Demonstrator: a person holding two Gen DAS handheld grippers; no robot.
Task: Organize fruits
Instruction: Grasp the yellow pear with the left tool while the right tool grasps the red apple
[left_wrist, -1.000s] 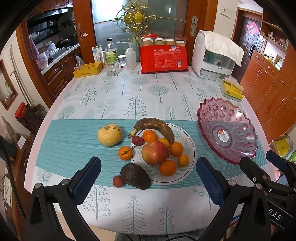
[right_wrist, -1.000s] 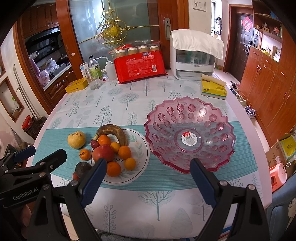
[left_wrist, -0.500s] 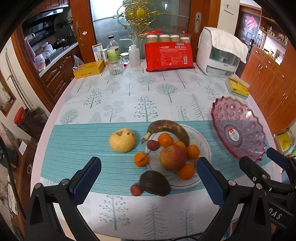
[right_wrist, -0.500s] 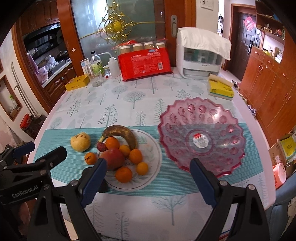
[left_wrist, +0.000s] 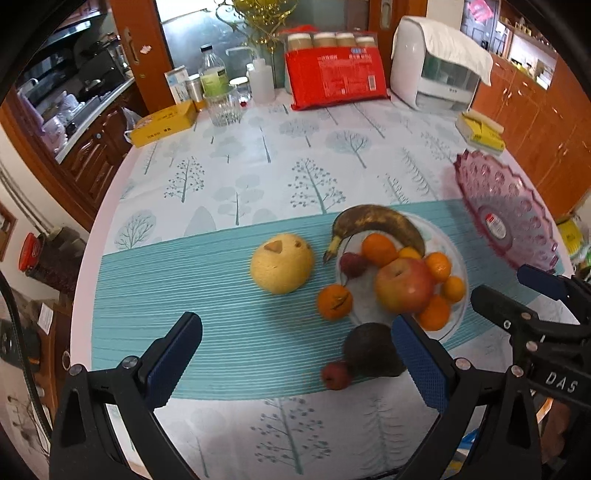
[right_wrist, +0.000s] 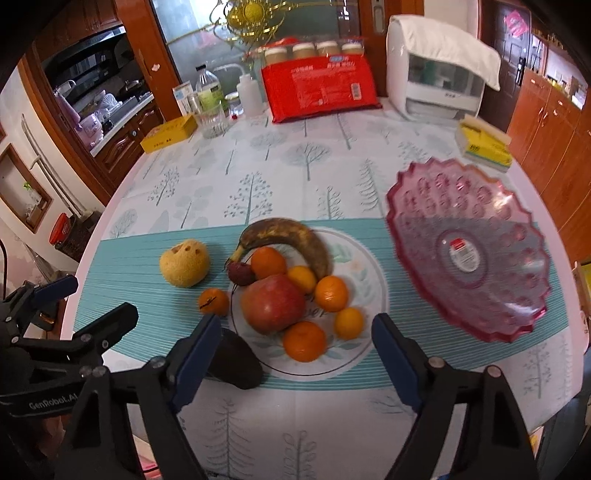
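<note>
— Where is the fruit?

— Mostly on the white plate: a spotted banana, a red apple and several oranges. A yellow pear and a dark avocado lie beside it on the teal runner. The pink glass bowl stands to the right.

— And the grippers?

— The left gripper is wide open and holds nothing. The right gripper has just been closing a little, but it is open too, with nothing between its pads.
</note>
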